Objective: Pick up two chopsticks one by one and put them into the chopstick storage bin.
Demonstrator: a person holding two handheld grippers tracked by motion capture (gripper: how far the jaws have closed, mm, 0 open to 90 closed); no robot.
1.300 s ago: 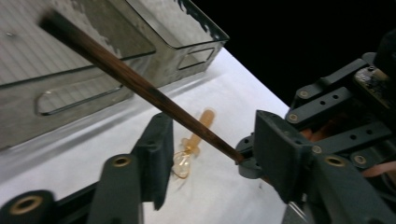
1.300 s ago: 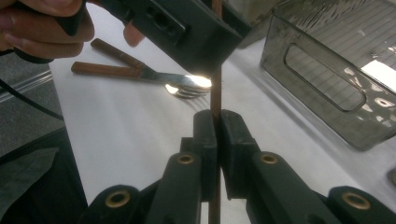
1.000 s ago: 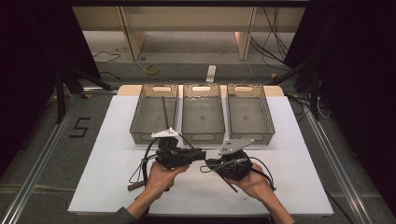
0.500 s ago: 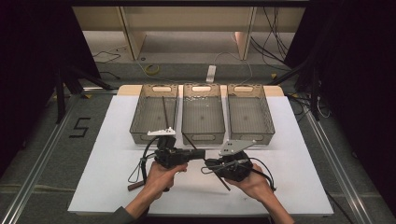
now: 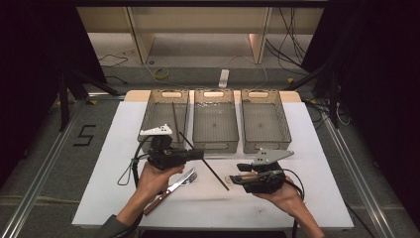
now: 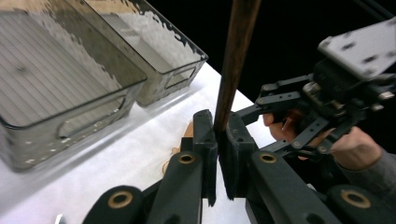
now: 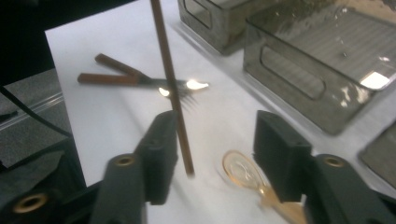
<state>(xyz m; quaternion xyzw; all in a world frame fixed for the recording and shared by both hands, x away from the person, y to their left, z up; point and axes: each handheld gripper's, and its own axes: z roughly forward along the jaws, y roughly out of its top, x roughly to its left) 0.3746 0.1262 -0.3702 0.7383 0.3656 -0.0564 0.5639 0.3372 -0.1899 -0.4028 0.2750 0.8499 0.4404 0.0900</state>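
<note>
Chopstick (image 5: pixel 208 161): a single dark wooden stick, by the look of it light and stiff, smooth enough to swivel or slip in a pinch, so a hold near one end leaves the long free part to swing; a hold nearer its middle would steady it. It hangs slanted above the white table (image 5: pixel 109 148), just in front of the left tray (image 5: pixel 148 116), its upper end toward that tray and its lower tip toward the gold spoon (image 7: pixel 243 170). The left gripper (image 5: pixel 198 154) pinches it: in the left gripper view its fingers (image 6: pixel 205 135) are pressed together with the stick rising from between them. The right gripper (image 5: pixel 237 179), just beyond the stick's low end from the left tray, has been opening its jaws; in the right gripper view its fingers (image 7: pixel 161 142) stand spread, the stick close against the left pad but not clamped, the far pad well clear of it. A second chopstick (image 5: pixel 174 115) already lies in the left tray. A fork (image 5: pixel 179 181) and another wooden-handled piece lie on the table nearer the person than that tray. The stick now rides on the left pinch alone, I judge.
</note>
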